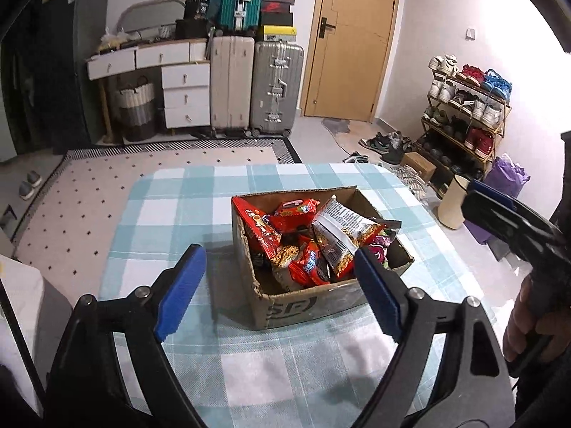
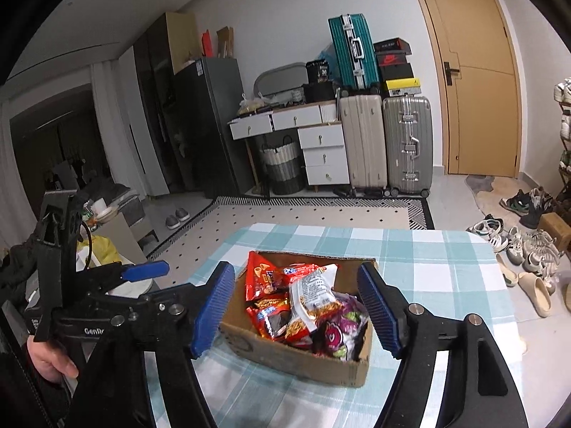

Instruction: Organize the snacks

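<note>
Your left gripper (image 1: pixel 282 285) and right gripper (image 2: pixel 296 310) are spread and empty; beyond their fingers, every snack (image 2: pixel 307 306) already sits in the box (image 1: pixel 303 306); nothing left.

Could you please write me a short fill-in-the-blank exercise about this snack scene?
1. The snack packets lie inside a ____ box.
2. The box stands on a tablecloth with a ____ pattern.
3. The left gripper and the right gripper both have their jaws ____, holding nothing.
4. The pads on the fingers are ____ in colour.

Missing words: cardboard; checked; open; blue
</note>
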Tool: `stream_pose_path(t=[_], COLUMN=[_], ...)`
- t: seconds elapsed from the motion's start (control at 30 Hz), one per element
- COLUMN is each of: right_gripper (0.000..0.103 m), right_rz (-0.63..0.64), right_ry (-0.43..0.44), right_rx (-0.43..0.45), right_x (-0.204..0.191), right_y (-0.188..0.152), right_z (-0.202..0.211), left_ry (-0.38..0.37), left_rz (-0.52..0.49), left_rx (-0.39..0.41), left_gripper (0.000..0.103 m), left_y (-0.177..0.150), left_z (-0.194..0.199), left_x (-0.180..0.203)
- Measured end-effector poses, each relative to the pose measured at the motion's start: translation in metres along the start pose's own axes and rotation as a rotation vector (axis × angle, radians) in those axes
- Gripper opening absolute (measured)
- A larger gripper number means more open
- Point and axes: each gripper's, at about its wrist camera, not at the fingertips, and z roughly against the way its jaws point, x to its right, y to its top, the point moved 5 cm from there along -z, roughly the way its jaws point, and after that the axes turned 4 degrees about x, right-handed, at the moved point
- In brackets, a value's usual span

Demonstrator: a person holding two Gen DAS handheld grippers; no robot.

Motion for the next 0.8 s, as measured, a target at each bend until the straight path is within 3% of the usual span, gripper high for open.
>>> stream_pose_path(t=[0.3, 0.8], right_gripper=[0.086, 0.098], right_rz=[-0.008, 0.016], right_ry=[-0.016, -0.043], right_rx=[0.072, 0.152], right_x=[-0.006, -0.014], right_y=[-0.027, -0.087], right_z=[0.061, 0.116], left_ry=[0.028, 0.114], left_rz=[0.003, -0.025], left_rx=[0.069, 0.16], left_gripper=[0.101, 0.102], left_y=[-0.012, -0.063], left_z=[0.045, 0.061], left_x=[0.011, 0.004])
